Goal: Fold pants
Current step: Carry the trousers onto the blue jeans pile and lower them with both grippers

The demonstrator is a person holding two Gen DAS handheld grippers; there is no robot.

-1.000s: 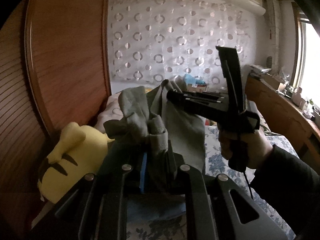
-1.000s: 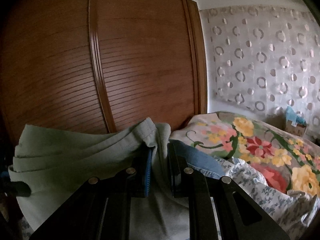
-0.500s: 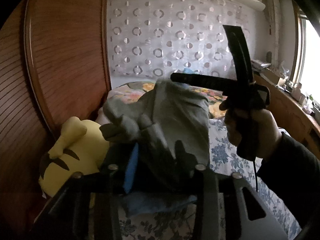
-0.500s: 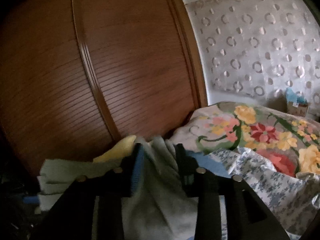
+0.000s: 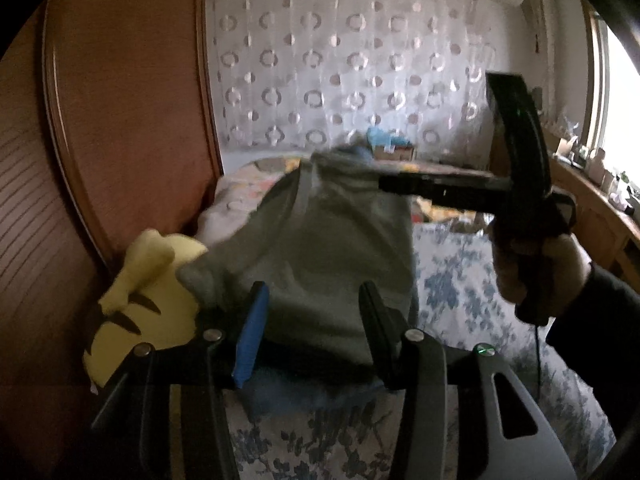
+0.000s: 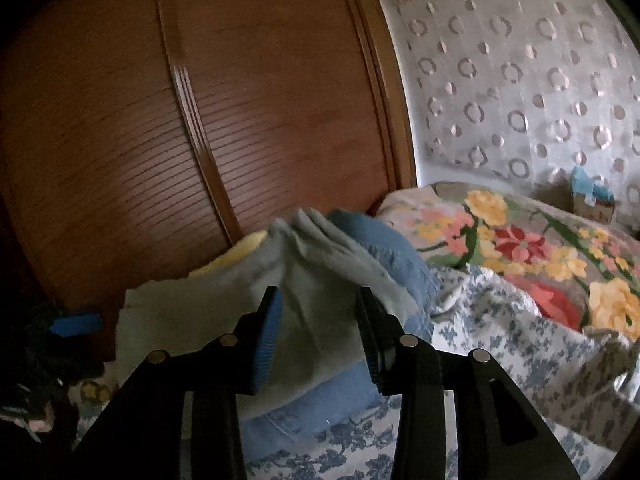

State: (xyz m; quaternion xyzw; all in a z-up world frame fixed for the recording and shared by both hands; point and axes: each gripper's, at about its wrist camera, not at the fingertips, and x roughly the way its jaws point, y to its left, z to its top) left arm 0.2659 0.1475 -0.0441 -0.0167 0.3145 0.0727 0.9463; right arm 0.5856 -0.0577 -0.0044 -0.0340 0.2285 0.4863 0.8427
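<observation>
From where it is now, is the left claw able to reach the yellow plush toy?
Probably yes: the left claw is open, and the yellow plush toy lies just beside it, with only the grey-green pants edge overlapping.

No readable text in either view.

Neither the left wrist view nor the right wrist view shows any lettering, brand, number or sign that can be made out. The small box (image 6: 592,202) at the far end of the bed has a printed face, but it is too small and too blurred to read. The curtain (image 5: 360,80) carries only a pattern of rings, and the floral blanket (image 6: 520,240) carries only flowers.
</observation>
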